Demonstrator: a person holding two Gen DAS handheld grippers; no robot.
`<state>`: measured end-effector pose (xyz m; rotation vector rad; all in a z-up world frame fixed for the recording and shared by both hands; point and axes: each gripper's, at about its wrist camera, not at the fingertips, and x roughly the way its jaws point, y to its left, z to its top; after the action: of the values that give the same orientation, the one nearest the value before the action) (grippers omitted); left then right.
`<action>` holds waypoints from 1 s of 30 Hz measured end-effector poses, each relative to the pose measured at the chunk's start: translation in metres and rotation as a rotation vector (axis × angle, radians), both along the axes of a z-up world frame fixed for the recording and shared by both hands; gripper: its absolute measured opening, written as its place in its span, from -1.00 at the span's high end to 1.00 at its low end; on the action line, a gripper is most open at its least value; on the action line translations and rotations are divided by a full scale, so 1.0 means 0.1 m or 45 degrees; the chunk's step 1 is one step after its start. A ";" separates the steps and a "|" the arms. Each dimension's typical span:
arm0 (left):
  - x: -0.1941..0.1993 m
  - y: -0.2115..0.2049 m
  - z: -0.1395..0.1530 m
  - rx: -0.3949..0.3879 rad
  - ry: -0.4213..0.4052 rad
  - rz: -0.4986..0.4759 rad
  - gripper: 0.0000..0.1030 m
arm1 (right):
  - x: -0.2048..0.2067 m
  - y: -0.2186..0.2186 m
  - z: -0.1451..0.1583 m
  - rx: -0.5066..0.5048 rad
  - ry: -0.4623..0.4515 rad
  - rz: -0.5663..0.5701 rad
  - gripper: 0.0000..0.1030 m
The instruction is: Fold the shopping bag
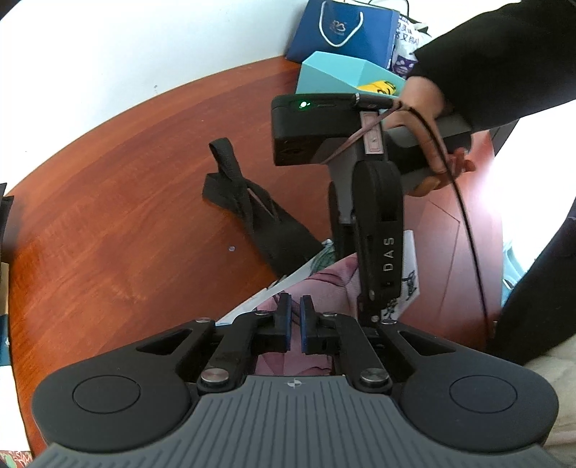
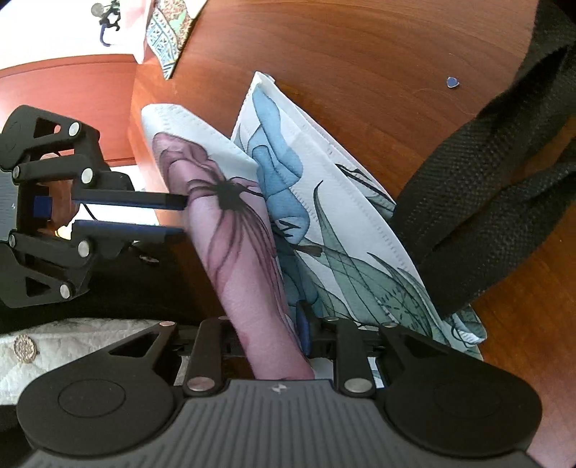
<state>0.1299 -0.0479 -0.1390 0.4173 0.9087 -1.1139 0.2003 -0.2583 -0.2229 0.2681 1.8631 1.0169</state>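
Note:
A white shopping bag (image 2: 324,201) with pink and blue flower prints lies folded on the brown table, black strap handles (image 2: 478,201) spread to its right. My right gripper (image 2: 284,334) is shut on the bag's pink folded flap and holds it up. My left gripper (image 2: 176,217) shows at the left with its jaws a little apart, fingertips touching the pink flap's edge. In the left wrist view the left gripper (image 1: 295,324) is slightly open above the pink cloth (image 1: 324,284), the right gripper's body (image 1: 378,223) stands just beyond, and the handles (image 1: 244,201) lie further out.
A dark blue gift bag (image 1: 342,32) and a teal box (image 1: 345,77) stand at the table's far edge by the white wall. A patterned bag (image 2: 169,32) lies at the table's other end. A small blue speck (image 2: 453,82) sits on the table (image 1: 118,223).

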 end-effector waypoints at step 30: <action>-0.05 0.17 -0.35 0.041 -0.160 0.158 0.88 | -0.84 -0.53 1.00 -0.535 -0.585 -0.860 -0.29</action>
<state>0.1246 -0.0307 -0.1739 0.4469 0.8315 -0.9501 0.1161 -0.3110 -0.1225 0.3431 1.3658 0.1885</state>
